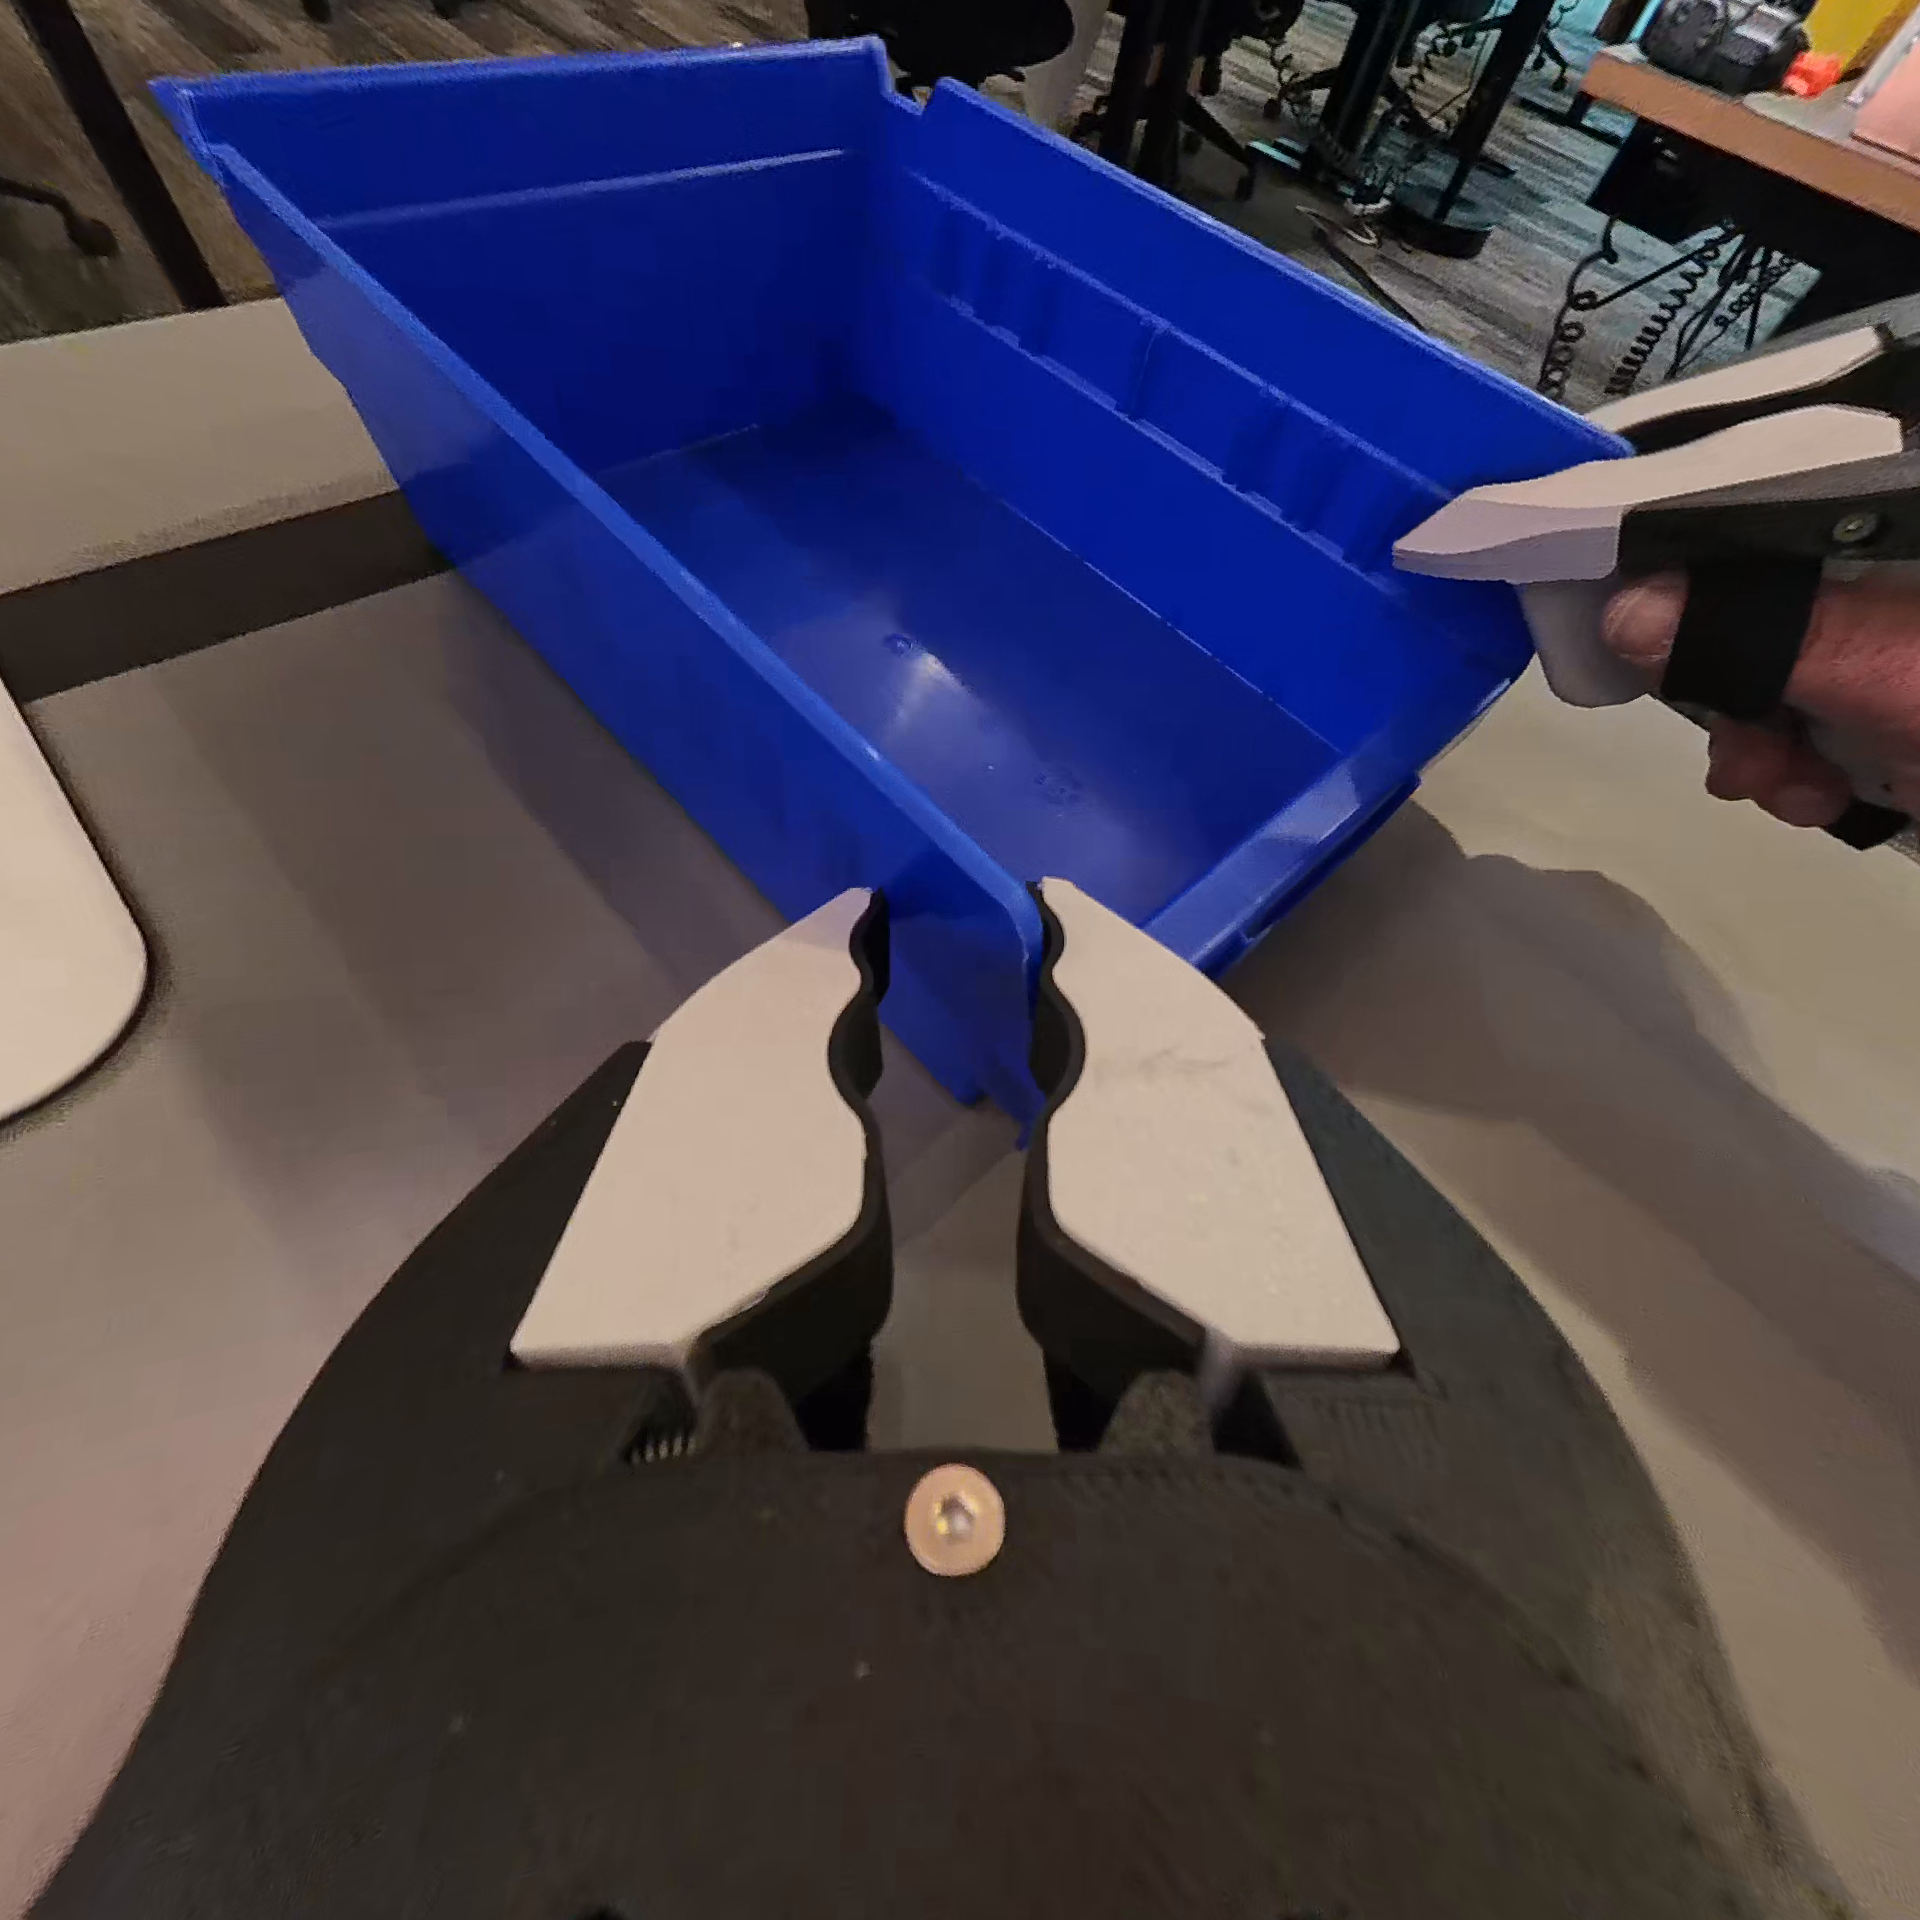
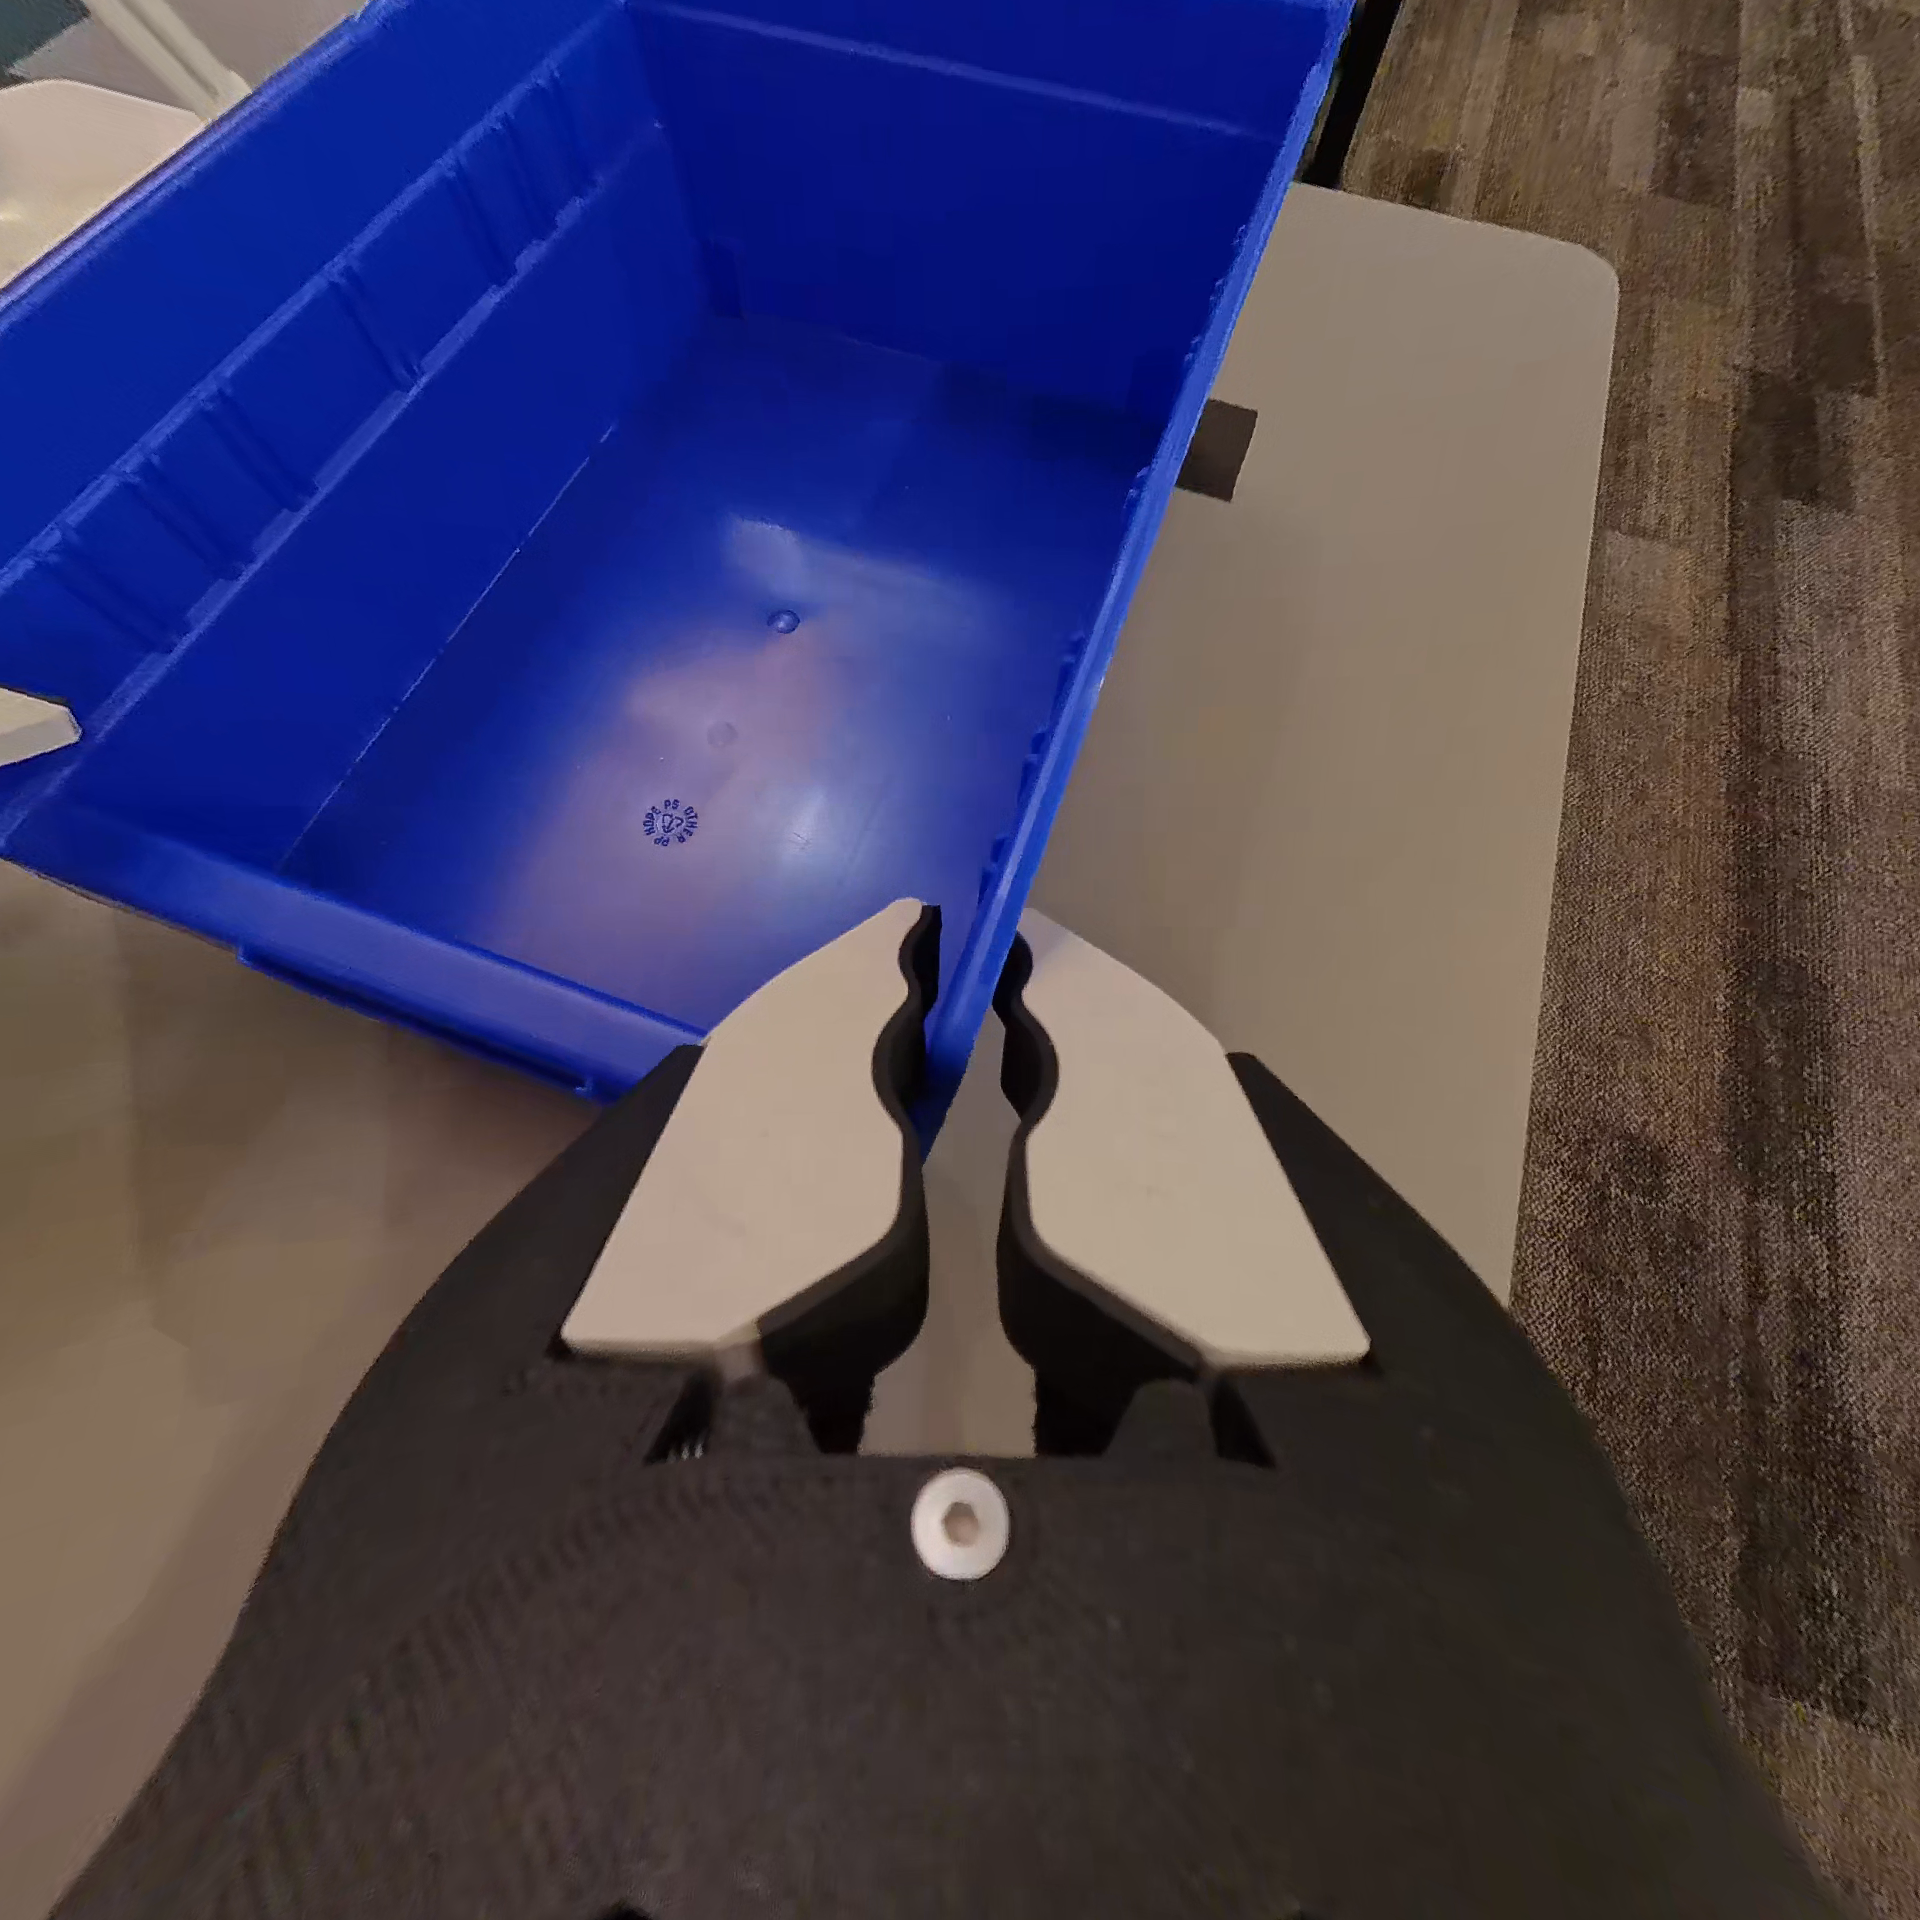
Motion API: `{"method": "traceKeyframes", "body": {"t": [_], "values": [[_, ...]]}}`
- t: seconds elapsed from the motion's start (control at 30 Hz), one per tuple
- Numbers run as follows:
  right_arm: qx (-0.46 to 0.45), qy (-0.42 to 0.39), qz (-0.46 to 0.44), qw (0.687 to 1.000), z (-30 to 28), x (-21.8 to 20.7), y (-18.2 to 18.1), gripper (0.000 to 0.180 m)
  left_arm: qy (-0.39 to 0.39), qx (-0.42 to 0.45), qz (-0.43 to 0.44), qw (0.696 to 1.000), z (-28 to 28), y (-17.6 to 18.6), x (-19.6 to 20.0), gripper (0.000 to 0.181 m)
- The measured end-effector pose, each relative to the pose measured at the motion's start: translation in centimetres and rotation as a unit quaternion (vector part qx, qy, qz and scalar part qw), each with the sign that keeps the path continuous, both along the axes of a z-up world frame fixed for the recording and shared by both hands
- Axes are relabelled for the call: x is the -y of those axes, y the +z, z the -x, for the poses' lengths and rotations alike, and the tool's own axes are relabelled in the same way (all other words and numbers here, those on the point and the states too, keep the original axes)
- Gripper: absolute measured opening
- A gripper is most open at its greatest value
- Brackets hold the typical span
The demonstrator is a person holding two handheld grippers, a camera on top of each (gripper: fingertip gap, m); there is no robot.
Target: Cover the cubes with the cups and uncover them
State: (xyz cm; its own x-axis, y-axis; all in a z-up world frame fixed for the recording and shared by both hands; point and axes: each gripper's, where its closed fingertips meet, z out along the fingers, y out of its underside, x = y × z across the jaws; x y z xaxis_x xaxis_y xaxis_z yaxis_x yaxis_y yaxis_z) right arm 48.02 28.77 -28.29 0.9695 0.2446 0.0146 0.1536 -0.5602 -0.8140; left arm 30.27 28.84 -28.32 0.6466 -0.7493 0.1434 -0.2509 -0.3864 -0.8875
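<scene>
No cups or cubes are in view. An empty blue plastic bin (image 1: 1143, 395) stands across the grey table, and it also fills the right wrist view (image 2: 935, 208). My left gripper (image 1: 961, 904) is shut on the bin's near left corner wall, one finger on each side. My right gripper (image 2: 971, 920) is shut on the bin's right side wall near its front corner. The right gripper also shows at the right of the left wrist view (image 1: 1507, 488), held by a hand (image 1: 1829, 686). A left fingertip (image 2: 36, 727) shows at the right wrist view's left edge.
The grey table (image 1: 364, 935) has a dark gap (image 1: 208, 613) running under the bin. A white rounded object (image 1: 52, 914) lies at the far left. The table's right edge meets carpet (image 2: 1714, 727). Chairs and a desk (image 1: 1766, 135) stand behind.
</scene>
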Motion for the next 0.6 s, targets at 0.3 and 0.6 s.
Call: {"method": "traceKeyframes", "body": {"t": [0.3, 0.6], "values": [[0.002, 0.0, -0.003, 1.0, -0.3, -2.6, 0.0, 0.009, 0.011, 0.004, 0.012, 1.0, -0.4, 0.0, -3.0, 0.024], [-0.018, -0.059, -0.048, 0.997, -2.1, -0.9, 2.3, 0.071, 0.004, 0.025, -0.016, 1.0, 1.4, 0.8, -2.8, 0.057]]}}
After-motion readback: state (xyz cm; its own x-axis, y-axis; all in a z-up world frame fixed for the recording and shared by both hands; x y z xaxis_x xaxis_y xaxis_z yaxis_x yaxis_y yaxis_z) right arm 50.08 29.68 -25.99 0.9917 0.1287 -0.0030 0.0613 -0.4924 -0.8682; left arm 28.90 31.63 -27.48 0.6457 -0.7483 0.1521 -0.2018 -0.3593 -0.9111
